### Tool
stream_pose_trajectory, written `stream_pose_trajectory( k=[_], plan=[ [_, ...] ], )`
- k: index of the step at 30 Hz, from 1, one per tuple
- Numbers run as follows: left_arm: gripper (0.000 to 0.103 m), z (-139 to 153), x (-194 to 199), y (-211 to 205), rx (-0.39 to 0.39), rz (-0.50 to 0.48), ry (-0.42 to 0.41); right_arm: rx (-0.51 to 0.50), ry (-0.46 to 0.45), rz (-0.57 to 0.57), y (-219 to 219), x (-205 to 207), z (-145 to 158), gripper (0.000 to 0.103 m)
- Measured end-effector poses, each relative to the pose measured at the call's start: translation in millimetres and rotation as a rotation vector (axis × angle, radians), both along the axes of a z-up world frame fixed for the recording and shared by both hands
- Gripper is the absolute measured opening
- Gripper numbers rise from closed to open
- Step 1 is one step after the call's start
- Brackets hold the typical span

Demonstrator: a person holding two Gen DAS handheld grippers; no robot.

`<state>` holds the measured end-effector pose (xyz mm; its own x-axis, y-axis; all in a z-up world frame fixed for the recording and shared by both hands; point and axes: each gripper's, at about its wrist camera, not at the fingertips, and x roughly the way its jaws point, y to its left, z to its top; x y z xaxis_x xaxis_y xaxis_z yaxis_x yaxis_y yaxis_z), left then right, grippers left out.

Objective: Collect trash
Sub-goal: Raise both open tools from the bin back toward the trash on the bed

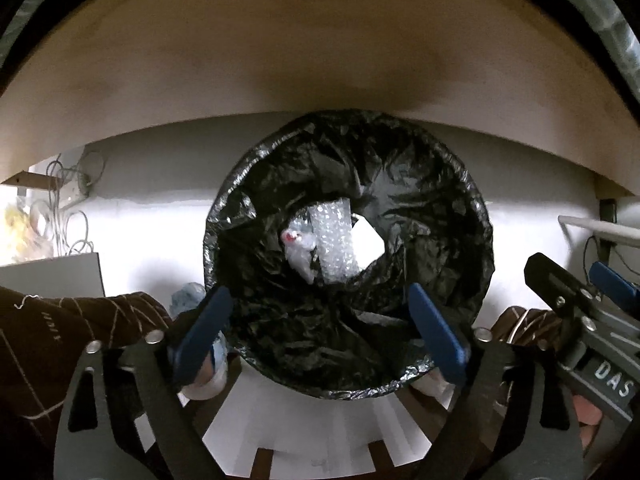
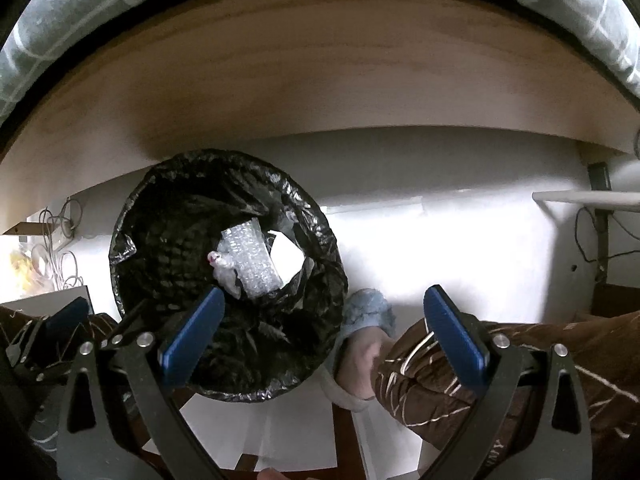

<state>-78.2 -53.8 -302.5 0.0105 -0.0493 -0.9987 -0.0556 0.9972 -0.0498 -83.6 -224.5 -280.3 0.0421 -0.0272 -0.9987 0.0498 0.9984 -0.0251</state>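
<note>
Wooden desk edge [image 2: 320,92]: pale brown, curving across the upper part of both wrist views.
Checked grey-green fabric [image 2: 80,28]: along the top rim, above the desk.
White floor [image 2: 460,248]: brightly lit.
Coiled white cables [image 1: 68,204]: bundled at far left beside a power strip.
Grey box [image 1: 52,276]: flat-topped, just below the cables.
Black cable [image 2: 592,240]: hanging at far right near a dark desk leg.
Brown trousers with thin pale lines [image 2: 500,364]: both legs in view.
Fluffy blue slipper [image 2: 368,312]: on a foot, just beside the bin.
</note>
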Motion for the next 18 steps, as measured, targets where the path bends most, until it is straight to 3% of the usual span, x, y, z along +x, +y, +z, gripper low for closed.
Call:
stream_pose_trajectory(
  k=[3, 9, 18],
  plan=[
    [0.097, 9, 0, 6, 0.005, 0.006, -0.024, 0.000, -0.022, 0.004, 1, 2, 8, 0.096],
    [0.097, 40, -3, 21, 0.019, 0.014, -0.091, 0.007, -0.096, 0.008, 0, 2, 35, 0.096],
    [0.097, 101, -12, 37, 0.051, 0.009, -0.246, 0.008, -0.281, 0.063, 4, -7, 100, 0.096]
  ],
)
